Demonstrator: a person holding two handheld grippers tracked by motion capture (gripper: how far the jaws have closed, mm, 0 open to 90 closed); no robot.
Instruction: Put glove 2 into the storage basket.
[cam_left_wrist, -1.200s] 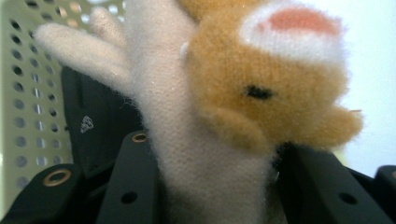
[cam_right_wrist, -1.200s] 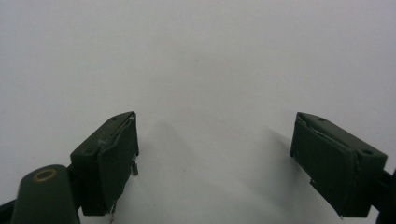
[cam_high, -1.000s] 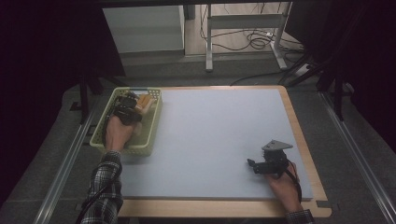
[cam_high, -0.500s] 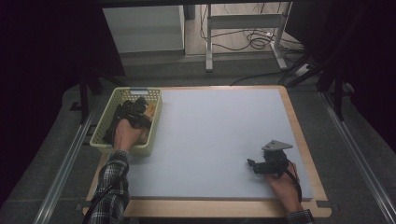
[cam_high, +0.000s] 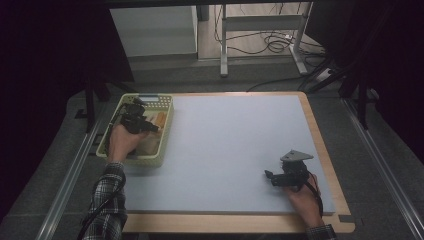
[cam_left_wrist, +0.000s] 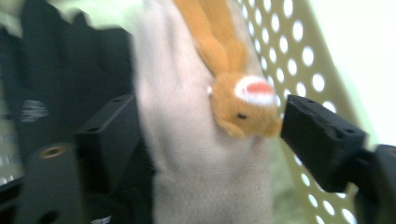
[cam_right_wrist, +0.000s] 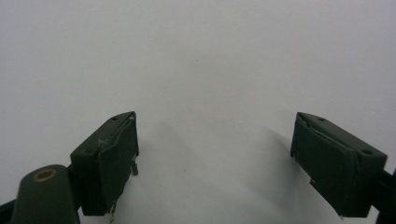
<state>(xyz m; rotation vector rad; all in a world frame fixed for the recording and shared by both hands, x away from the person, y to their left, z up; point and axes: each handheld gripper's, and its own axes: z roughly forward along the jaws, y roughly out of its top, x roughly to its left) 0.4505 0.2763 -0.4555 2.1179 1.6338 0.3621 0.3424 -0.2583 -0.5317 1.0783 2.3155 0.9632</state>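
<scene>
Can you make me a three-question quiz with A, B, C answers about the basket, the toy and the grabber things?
1. Where is the basket?
A. at the table's left edge
B. in the table's middle
C. on the floor

2. What colour is the toy?
A. blue
B. orange
C. black

3. How are the right gripper's fingers?
A. shut tight
B. holding the toy
C. open, with nothing between them

Answers:
1. A, since the high view shows it by the left edge of the table.
2. B, since the left gripper view shows orange fur with a white and red patch.
3. C, since the right gripper view shows the fingers wide apart over bare table.

The left gripper has just been opening, with the toy and a pale cloth between its fingers.
</scene>
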